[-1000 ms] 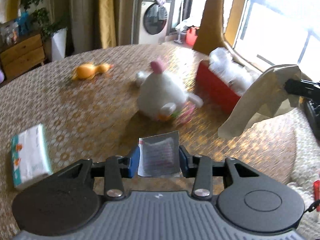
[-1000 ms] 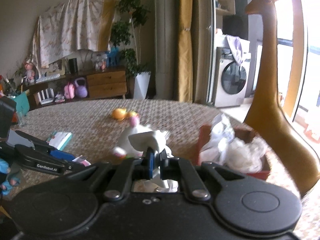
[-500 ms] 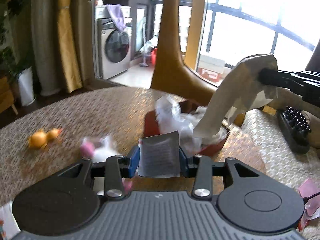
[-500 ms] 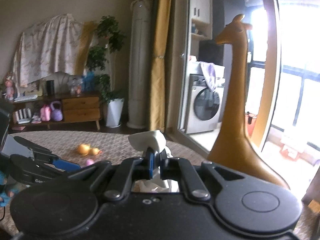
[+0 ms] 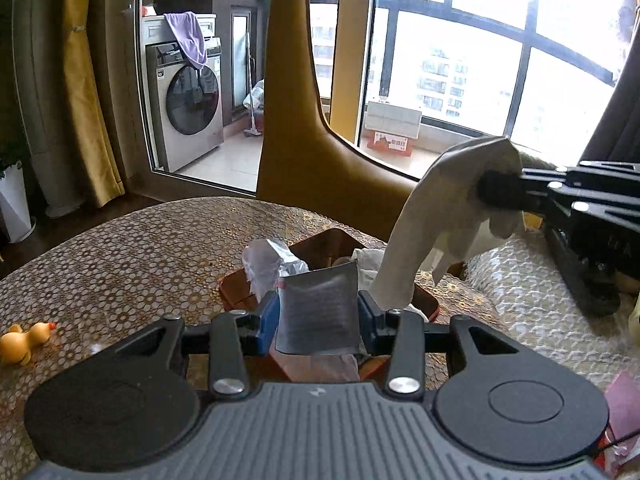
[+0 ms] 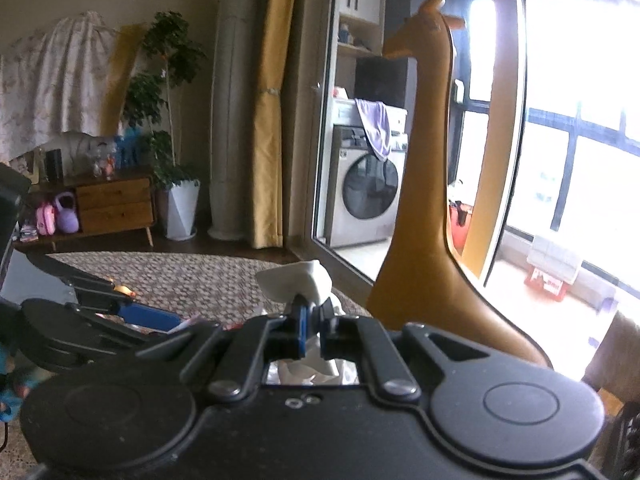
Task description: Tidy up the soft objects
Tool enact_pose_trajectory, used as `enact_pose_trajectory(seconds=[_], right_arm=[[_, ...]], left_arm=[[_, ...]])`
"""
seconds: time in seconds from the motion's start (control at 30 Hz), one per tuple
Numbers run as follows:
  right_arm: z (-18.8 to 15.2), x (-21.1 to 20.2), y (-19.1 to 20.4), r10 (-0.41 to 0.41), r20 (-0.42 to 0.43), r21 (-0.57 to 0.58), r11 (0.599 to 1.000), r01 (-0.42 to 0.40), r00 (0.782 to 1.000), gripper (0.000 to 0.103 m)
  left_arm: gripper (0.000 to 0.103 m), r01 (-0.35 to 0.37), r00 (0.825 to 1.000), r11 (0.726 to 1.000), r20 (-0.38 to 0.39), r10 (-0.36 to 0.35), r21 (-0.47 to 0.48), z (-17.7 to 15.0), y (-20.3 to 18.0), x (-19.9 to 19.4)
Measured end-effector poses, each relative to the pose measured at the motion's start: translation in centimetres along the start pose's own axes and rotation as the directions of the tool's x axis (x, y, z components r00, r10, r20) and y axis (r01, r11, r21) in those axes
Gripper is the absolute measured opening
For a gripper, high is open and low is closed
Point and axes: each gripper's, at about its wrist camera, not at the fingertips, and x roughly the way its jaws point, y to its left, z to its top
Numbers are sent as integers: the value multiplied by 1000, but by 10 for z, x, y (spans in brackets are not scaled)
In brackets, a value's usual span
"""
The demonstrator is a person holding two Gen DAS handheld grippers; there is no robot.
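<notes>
left hand-held gripper (image 5: 318,316) clamps grey packet (image 5: 318,310) | right hand-held gripper (image 6: 311,326) pinches cloth (image 5: 444,216) | red box (image 5: 332,244) below

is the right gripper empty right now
No, the right gripper is shut on a white cloth, which hangs down over the red box.

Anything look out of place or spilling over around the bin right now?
Yes: the red bin is overstuffed, crumpled white plastic bags bulging above its rim. A yellow toy duck lies on its side, alone on the patterned tablecloth.
</notes>
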Motion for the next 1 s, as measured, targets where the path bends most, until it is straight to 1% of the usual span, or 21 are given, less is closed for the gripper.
enact_pose_trajectory(seconds=[0.13, 0.33, 0.47, 0.6, 0.77, 0.93, 1.0], right_arm=[[-9, 26, -7, -7, -40, 18, 1000, 7, 999, 5], [-29, 62, -22, 4, -110, 83, 997, 5, 994, 5], [-45, 82, -26, -1, -167, 96, 995, 17, 986, 6], [-61, 97, -25, 13, -218, 92, 996, 7, 976, 7], [-71, 107, -19, 27, -260, 73, 997, -8, 965, 11], [-78, 110, -15, 56, -305, 73, 997, -35, 951, 20], [-78, 112, -15, 69, -326, 75, 996, -47, 943, 23]], left_arm=[[40, -5, 1000, 1000, -18, 5, -2, 5, -1, 31], [40, -29, 998, 1000, -59, 28, -12, 5, 4, 70], [40, -44, 995, 999, -95, 41, -25, 3, 9, 91], [40, -48, 992, 998, -115, 44, -32, 4, 11, 107], [41, -51, 989, 998, -138, 46, -39, 4, 14, 121], [42, -54, 984, 997, -174, 44, -57, 1, 17, 134], [44, -55, 981, 997, -189, 45, -48, -2, 16, 137]])
